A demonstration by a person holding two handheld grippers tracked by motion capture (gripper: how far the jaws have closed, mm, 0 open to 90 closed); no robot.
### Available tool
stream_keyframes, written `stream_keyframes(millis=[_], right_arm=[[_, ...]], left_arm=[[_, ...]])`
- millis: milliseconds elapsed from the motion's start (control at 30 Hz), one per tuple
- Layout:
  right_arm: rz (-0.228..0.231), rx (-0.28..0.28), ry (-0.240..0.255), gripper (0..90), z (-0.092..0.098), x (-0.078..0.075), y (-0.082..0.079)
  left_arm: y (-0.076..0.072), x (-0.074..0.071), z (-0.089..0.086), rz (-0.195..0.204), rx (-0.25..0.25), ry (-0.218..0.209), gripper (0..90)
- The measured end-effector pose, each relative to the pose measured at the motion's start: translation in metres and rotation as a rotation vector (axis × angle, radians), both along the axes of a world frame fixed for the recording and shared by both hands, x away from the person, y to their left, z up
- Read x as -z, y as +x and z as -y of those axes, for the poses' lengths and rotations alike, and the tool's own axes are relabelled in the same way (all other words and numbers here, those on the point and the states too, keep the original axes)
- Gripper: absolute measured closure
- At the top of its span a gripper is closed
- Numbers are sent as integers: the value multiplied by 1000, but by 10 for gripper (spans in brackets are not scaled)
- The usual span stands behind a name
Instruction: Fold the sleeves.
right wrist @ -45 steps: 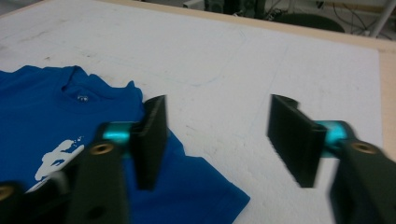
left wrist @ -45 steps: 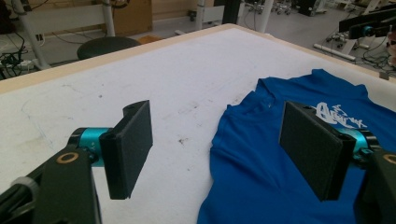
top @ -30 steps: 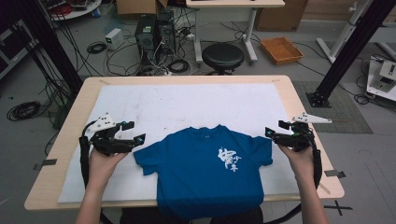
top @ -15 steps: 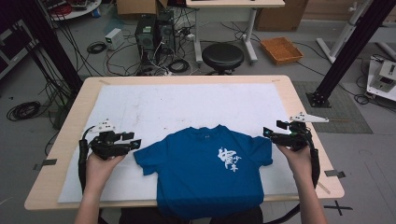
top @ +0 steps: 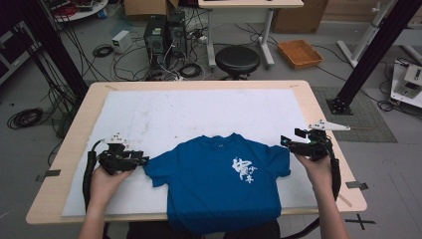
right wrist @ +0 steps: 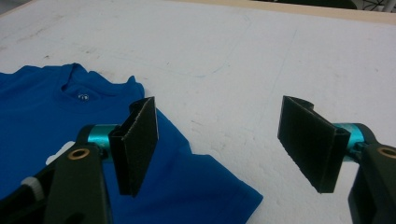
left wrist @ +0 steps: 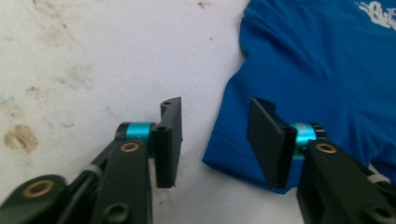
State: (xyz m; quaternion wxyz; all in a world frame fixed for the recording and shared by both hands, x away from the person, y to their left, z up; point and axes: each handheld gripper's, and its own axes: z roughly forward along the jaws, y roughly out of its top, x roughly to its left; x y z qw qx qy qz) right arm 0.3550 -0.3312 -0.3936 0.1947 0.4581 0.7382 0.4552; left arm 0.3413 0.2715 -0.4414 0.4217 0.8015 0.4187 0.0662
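Left gripper view has us closing the left hand-held gripper (left wrist: 215,140), jaws half apart, around the blue cotton T-shirt's (left wrist: 322,84) sleeve hem; next, pinch it, while the right hand-held gripper (right wrist: 224,144) gapes wide.

One blue T-shirt (top: 219,184), two tongs, one stool (top: 237,59).

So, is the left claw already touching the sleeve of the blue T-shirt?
Cannot tell. In the left gripper view, the left claw straddles the blue T-shirt sleeve hem, jaws just closing; contact is not plainly visible.
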Motion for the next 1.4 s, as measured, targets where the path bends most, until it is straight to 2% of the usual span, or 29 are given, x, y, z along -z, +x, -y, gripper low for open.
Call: stream_keyframes(millis=[100,333,567,667,833,967,1033,1167,1267,1400], right_arm=[[-2,3,3,287,0,0,0],[-2,3,2,293,1,0,0],[0,-1,-1,301,0,0,0],[2,-2,-1,301,0,-1,0],[3,-2,2,304,1,-2,0],[5,1,4,305,2,-3,0],[7,3,7,305,3,-3,-1],[13,9,15,306,5,-5,-1],[15,15,18,306,7,-6,-1],[16,14,19,306,8,-6,-1]], left_arm=[[-1,1,0,-6,0,8,651],[-2,4,0,-20,3,24,708],[-4,4,1,-6,8,45,811],[-4,4,2,-12,8,40,862],[-5,2,0,-6,9,27,876],[-7,-6,-2,6,13,-38,880],[-8,-10,-1,15,22,-52,881],[-11,-21,3,9,43,-105,881],[-13,-30,12,14,54,-164,881],[-14,-41,32,12,96,-236,881]])
